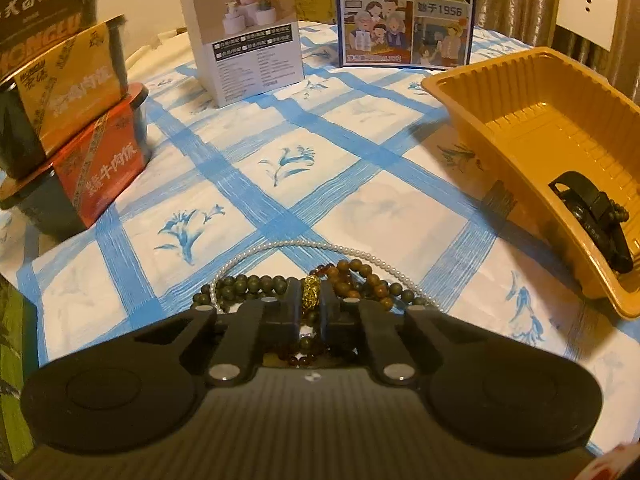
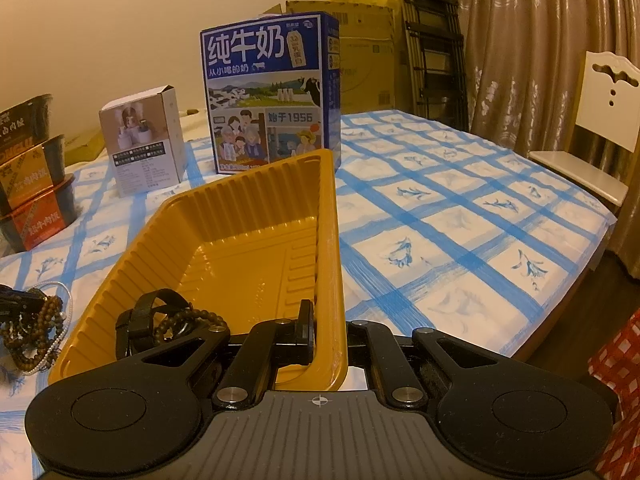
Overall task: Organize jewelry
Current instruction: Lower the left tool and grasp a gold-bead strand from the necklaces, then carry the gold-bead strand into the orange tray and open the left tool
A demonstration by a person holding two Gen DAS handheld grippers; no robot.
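Left gripper (image 1: 310, 300): its jaws are pinched nearly together on the gold filigree bead (image 1: 310, 293) of the brown wooden-bead bracelet (image 1: 362, 278); that bead sits squarely between the pads.
Jewelry heap: round the jaw tips lie dark green bead strands (image 1: 240, 285) to their left, the brown beads to their right, a thin white pearl necklace (image 1: 280, 246) looping ahead of them, and dark red beads behind the pads.
Right gripper (image 2: 320, 336): its jaws are shut on the right wall of the orange ribbed plastic tray (image 2: 334, 248), one finger (image 2: 306, 330) inside it; the outer finger is hidden behind the wall. It appears to steady the tray.
Already stowed: a black strap watch (image 2: 142, 320) and a dark beaded bracelet (image 2: 192, 318) lie in the tray, left of the right jaws.
Step in hand, as I judge it: lift the bracelet clear of the heap, then carry it to the tray.
Doing it well: rise slowly, watch that the pearl loop and green strands do not snag and drag along, and clear the tray rim before letting go.
Left wrist view only: the pinch on the gold bead and the pearl loop's full curve.
Right wrist view only: the grip on the tray wall, a white chair (image 2: 600, 120) beyond the blue-checked tablecloth (image 2: 460, 220), and the heap seen from the side.
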